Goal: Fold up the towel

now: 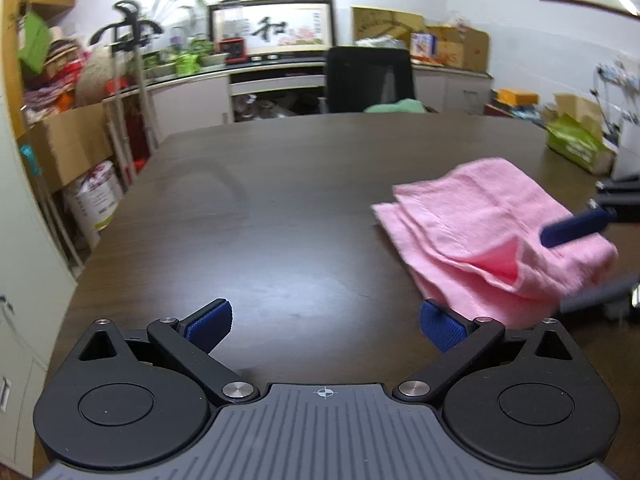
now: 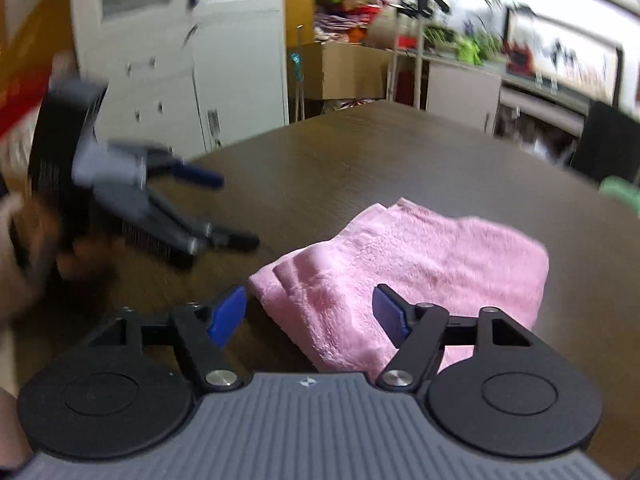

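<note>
A dark wooden table (image 1: 280, 208) is seen to fill both views; its far edge is lined by a black chair (image 1: 370, 78) and its left edge by stacked boxes, while a broad bare stretch is left open ahead of the left gripper (image 1: 325, 326). The pink towel (image 2: 404, 264) is found folded in layers on the table's right part, its stacked edges turned toward the left gripper, one upper corner curled up. The left gripper is held wide open with nothing between its pads, its right pad (image 1: 442, 330) just beside the towel's near edge; the right gripper (image 2: 310, 312) is likewise spread wide, gripping nothing, over the towel's near corner.
</note>
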### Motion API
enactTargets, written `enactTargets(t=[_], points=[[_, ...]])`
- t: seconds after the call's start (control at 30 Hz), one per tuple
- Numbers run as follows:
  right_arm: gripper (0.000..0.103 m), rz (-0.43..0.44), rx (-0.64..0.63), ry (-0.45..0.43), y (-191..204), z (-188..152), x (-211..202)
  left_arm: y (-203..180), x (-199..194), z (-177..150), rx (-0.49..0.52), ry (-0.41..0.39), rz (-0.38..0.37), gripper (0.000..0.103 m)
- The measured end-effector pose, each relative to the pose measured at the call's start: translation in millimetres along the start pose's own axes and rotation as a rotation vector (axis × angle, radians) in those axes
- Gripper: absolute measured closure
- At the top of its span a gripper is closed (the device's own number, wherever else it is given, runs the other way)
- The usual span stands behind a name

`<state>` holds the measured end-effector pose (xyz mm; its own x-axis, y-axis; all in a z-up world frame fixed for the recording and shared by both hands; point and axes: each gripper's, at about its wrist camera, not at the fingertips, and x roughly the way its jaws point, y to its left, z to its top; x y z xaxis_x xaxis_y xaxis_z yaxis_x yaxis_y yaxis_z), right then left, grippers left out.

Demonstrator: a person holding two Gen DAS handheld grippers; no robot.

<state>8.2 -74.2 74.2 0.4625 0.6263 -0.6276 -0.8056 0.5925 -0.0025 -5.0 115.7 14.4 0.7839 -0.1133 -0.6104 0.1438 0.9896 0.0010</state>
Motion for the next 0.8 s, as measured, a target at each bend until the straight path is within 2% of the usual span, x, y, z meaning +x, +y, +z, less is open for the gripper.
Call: enactTargets(t=[0.07, 0.13, 0.2, 0.27, 0.4, 0.57, 0.7, 0.8], points=[[0.033, -0.014, -0.035, 0.007, 12, 4, 8, 4, 0, 1, -0.022, -0.001, 0.008, 0.001], [0.041, -0.055, -0.057, 0.023, 20, 6, 18, 5, 0, 2, -0.029, 0.002, 0.012, 0.000], [0.060, -0.061, -0.043, 0.025, 21, 9, 23, 7, 0, 2, -0.036, 0.006, 0.016, 0.000], [0.071, -0.079, -0.038, 0.026, 23, 8, 26, 9, 0, 1, -0.041, 0.009, 0.020, 0.000], [0.085, -0.135, -0.010, -0.019, 21, 5, 19, 14, -2, 2, -0.071, 0.005, 0.031, 0.000], [0.088, -0.157, -0.026, -0.125, 32, 13, 4, 22, -3, 2, -0.118, 0.016, 0.049, 0.000], [0.088, -0.125, -0.095, -0.076, 43, 3, 23, 25, -2, 2, -0.132, 0.026, 0.058, 0.000], [0.085, -0.113, -0.079, -0.030, 43, -8, 39, 25, -2, 1, -0.132, 0.034, 0.061, 0.000]])
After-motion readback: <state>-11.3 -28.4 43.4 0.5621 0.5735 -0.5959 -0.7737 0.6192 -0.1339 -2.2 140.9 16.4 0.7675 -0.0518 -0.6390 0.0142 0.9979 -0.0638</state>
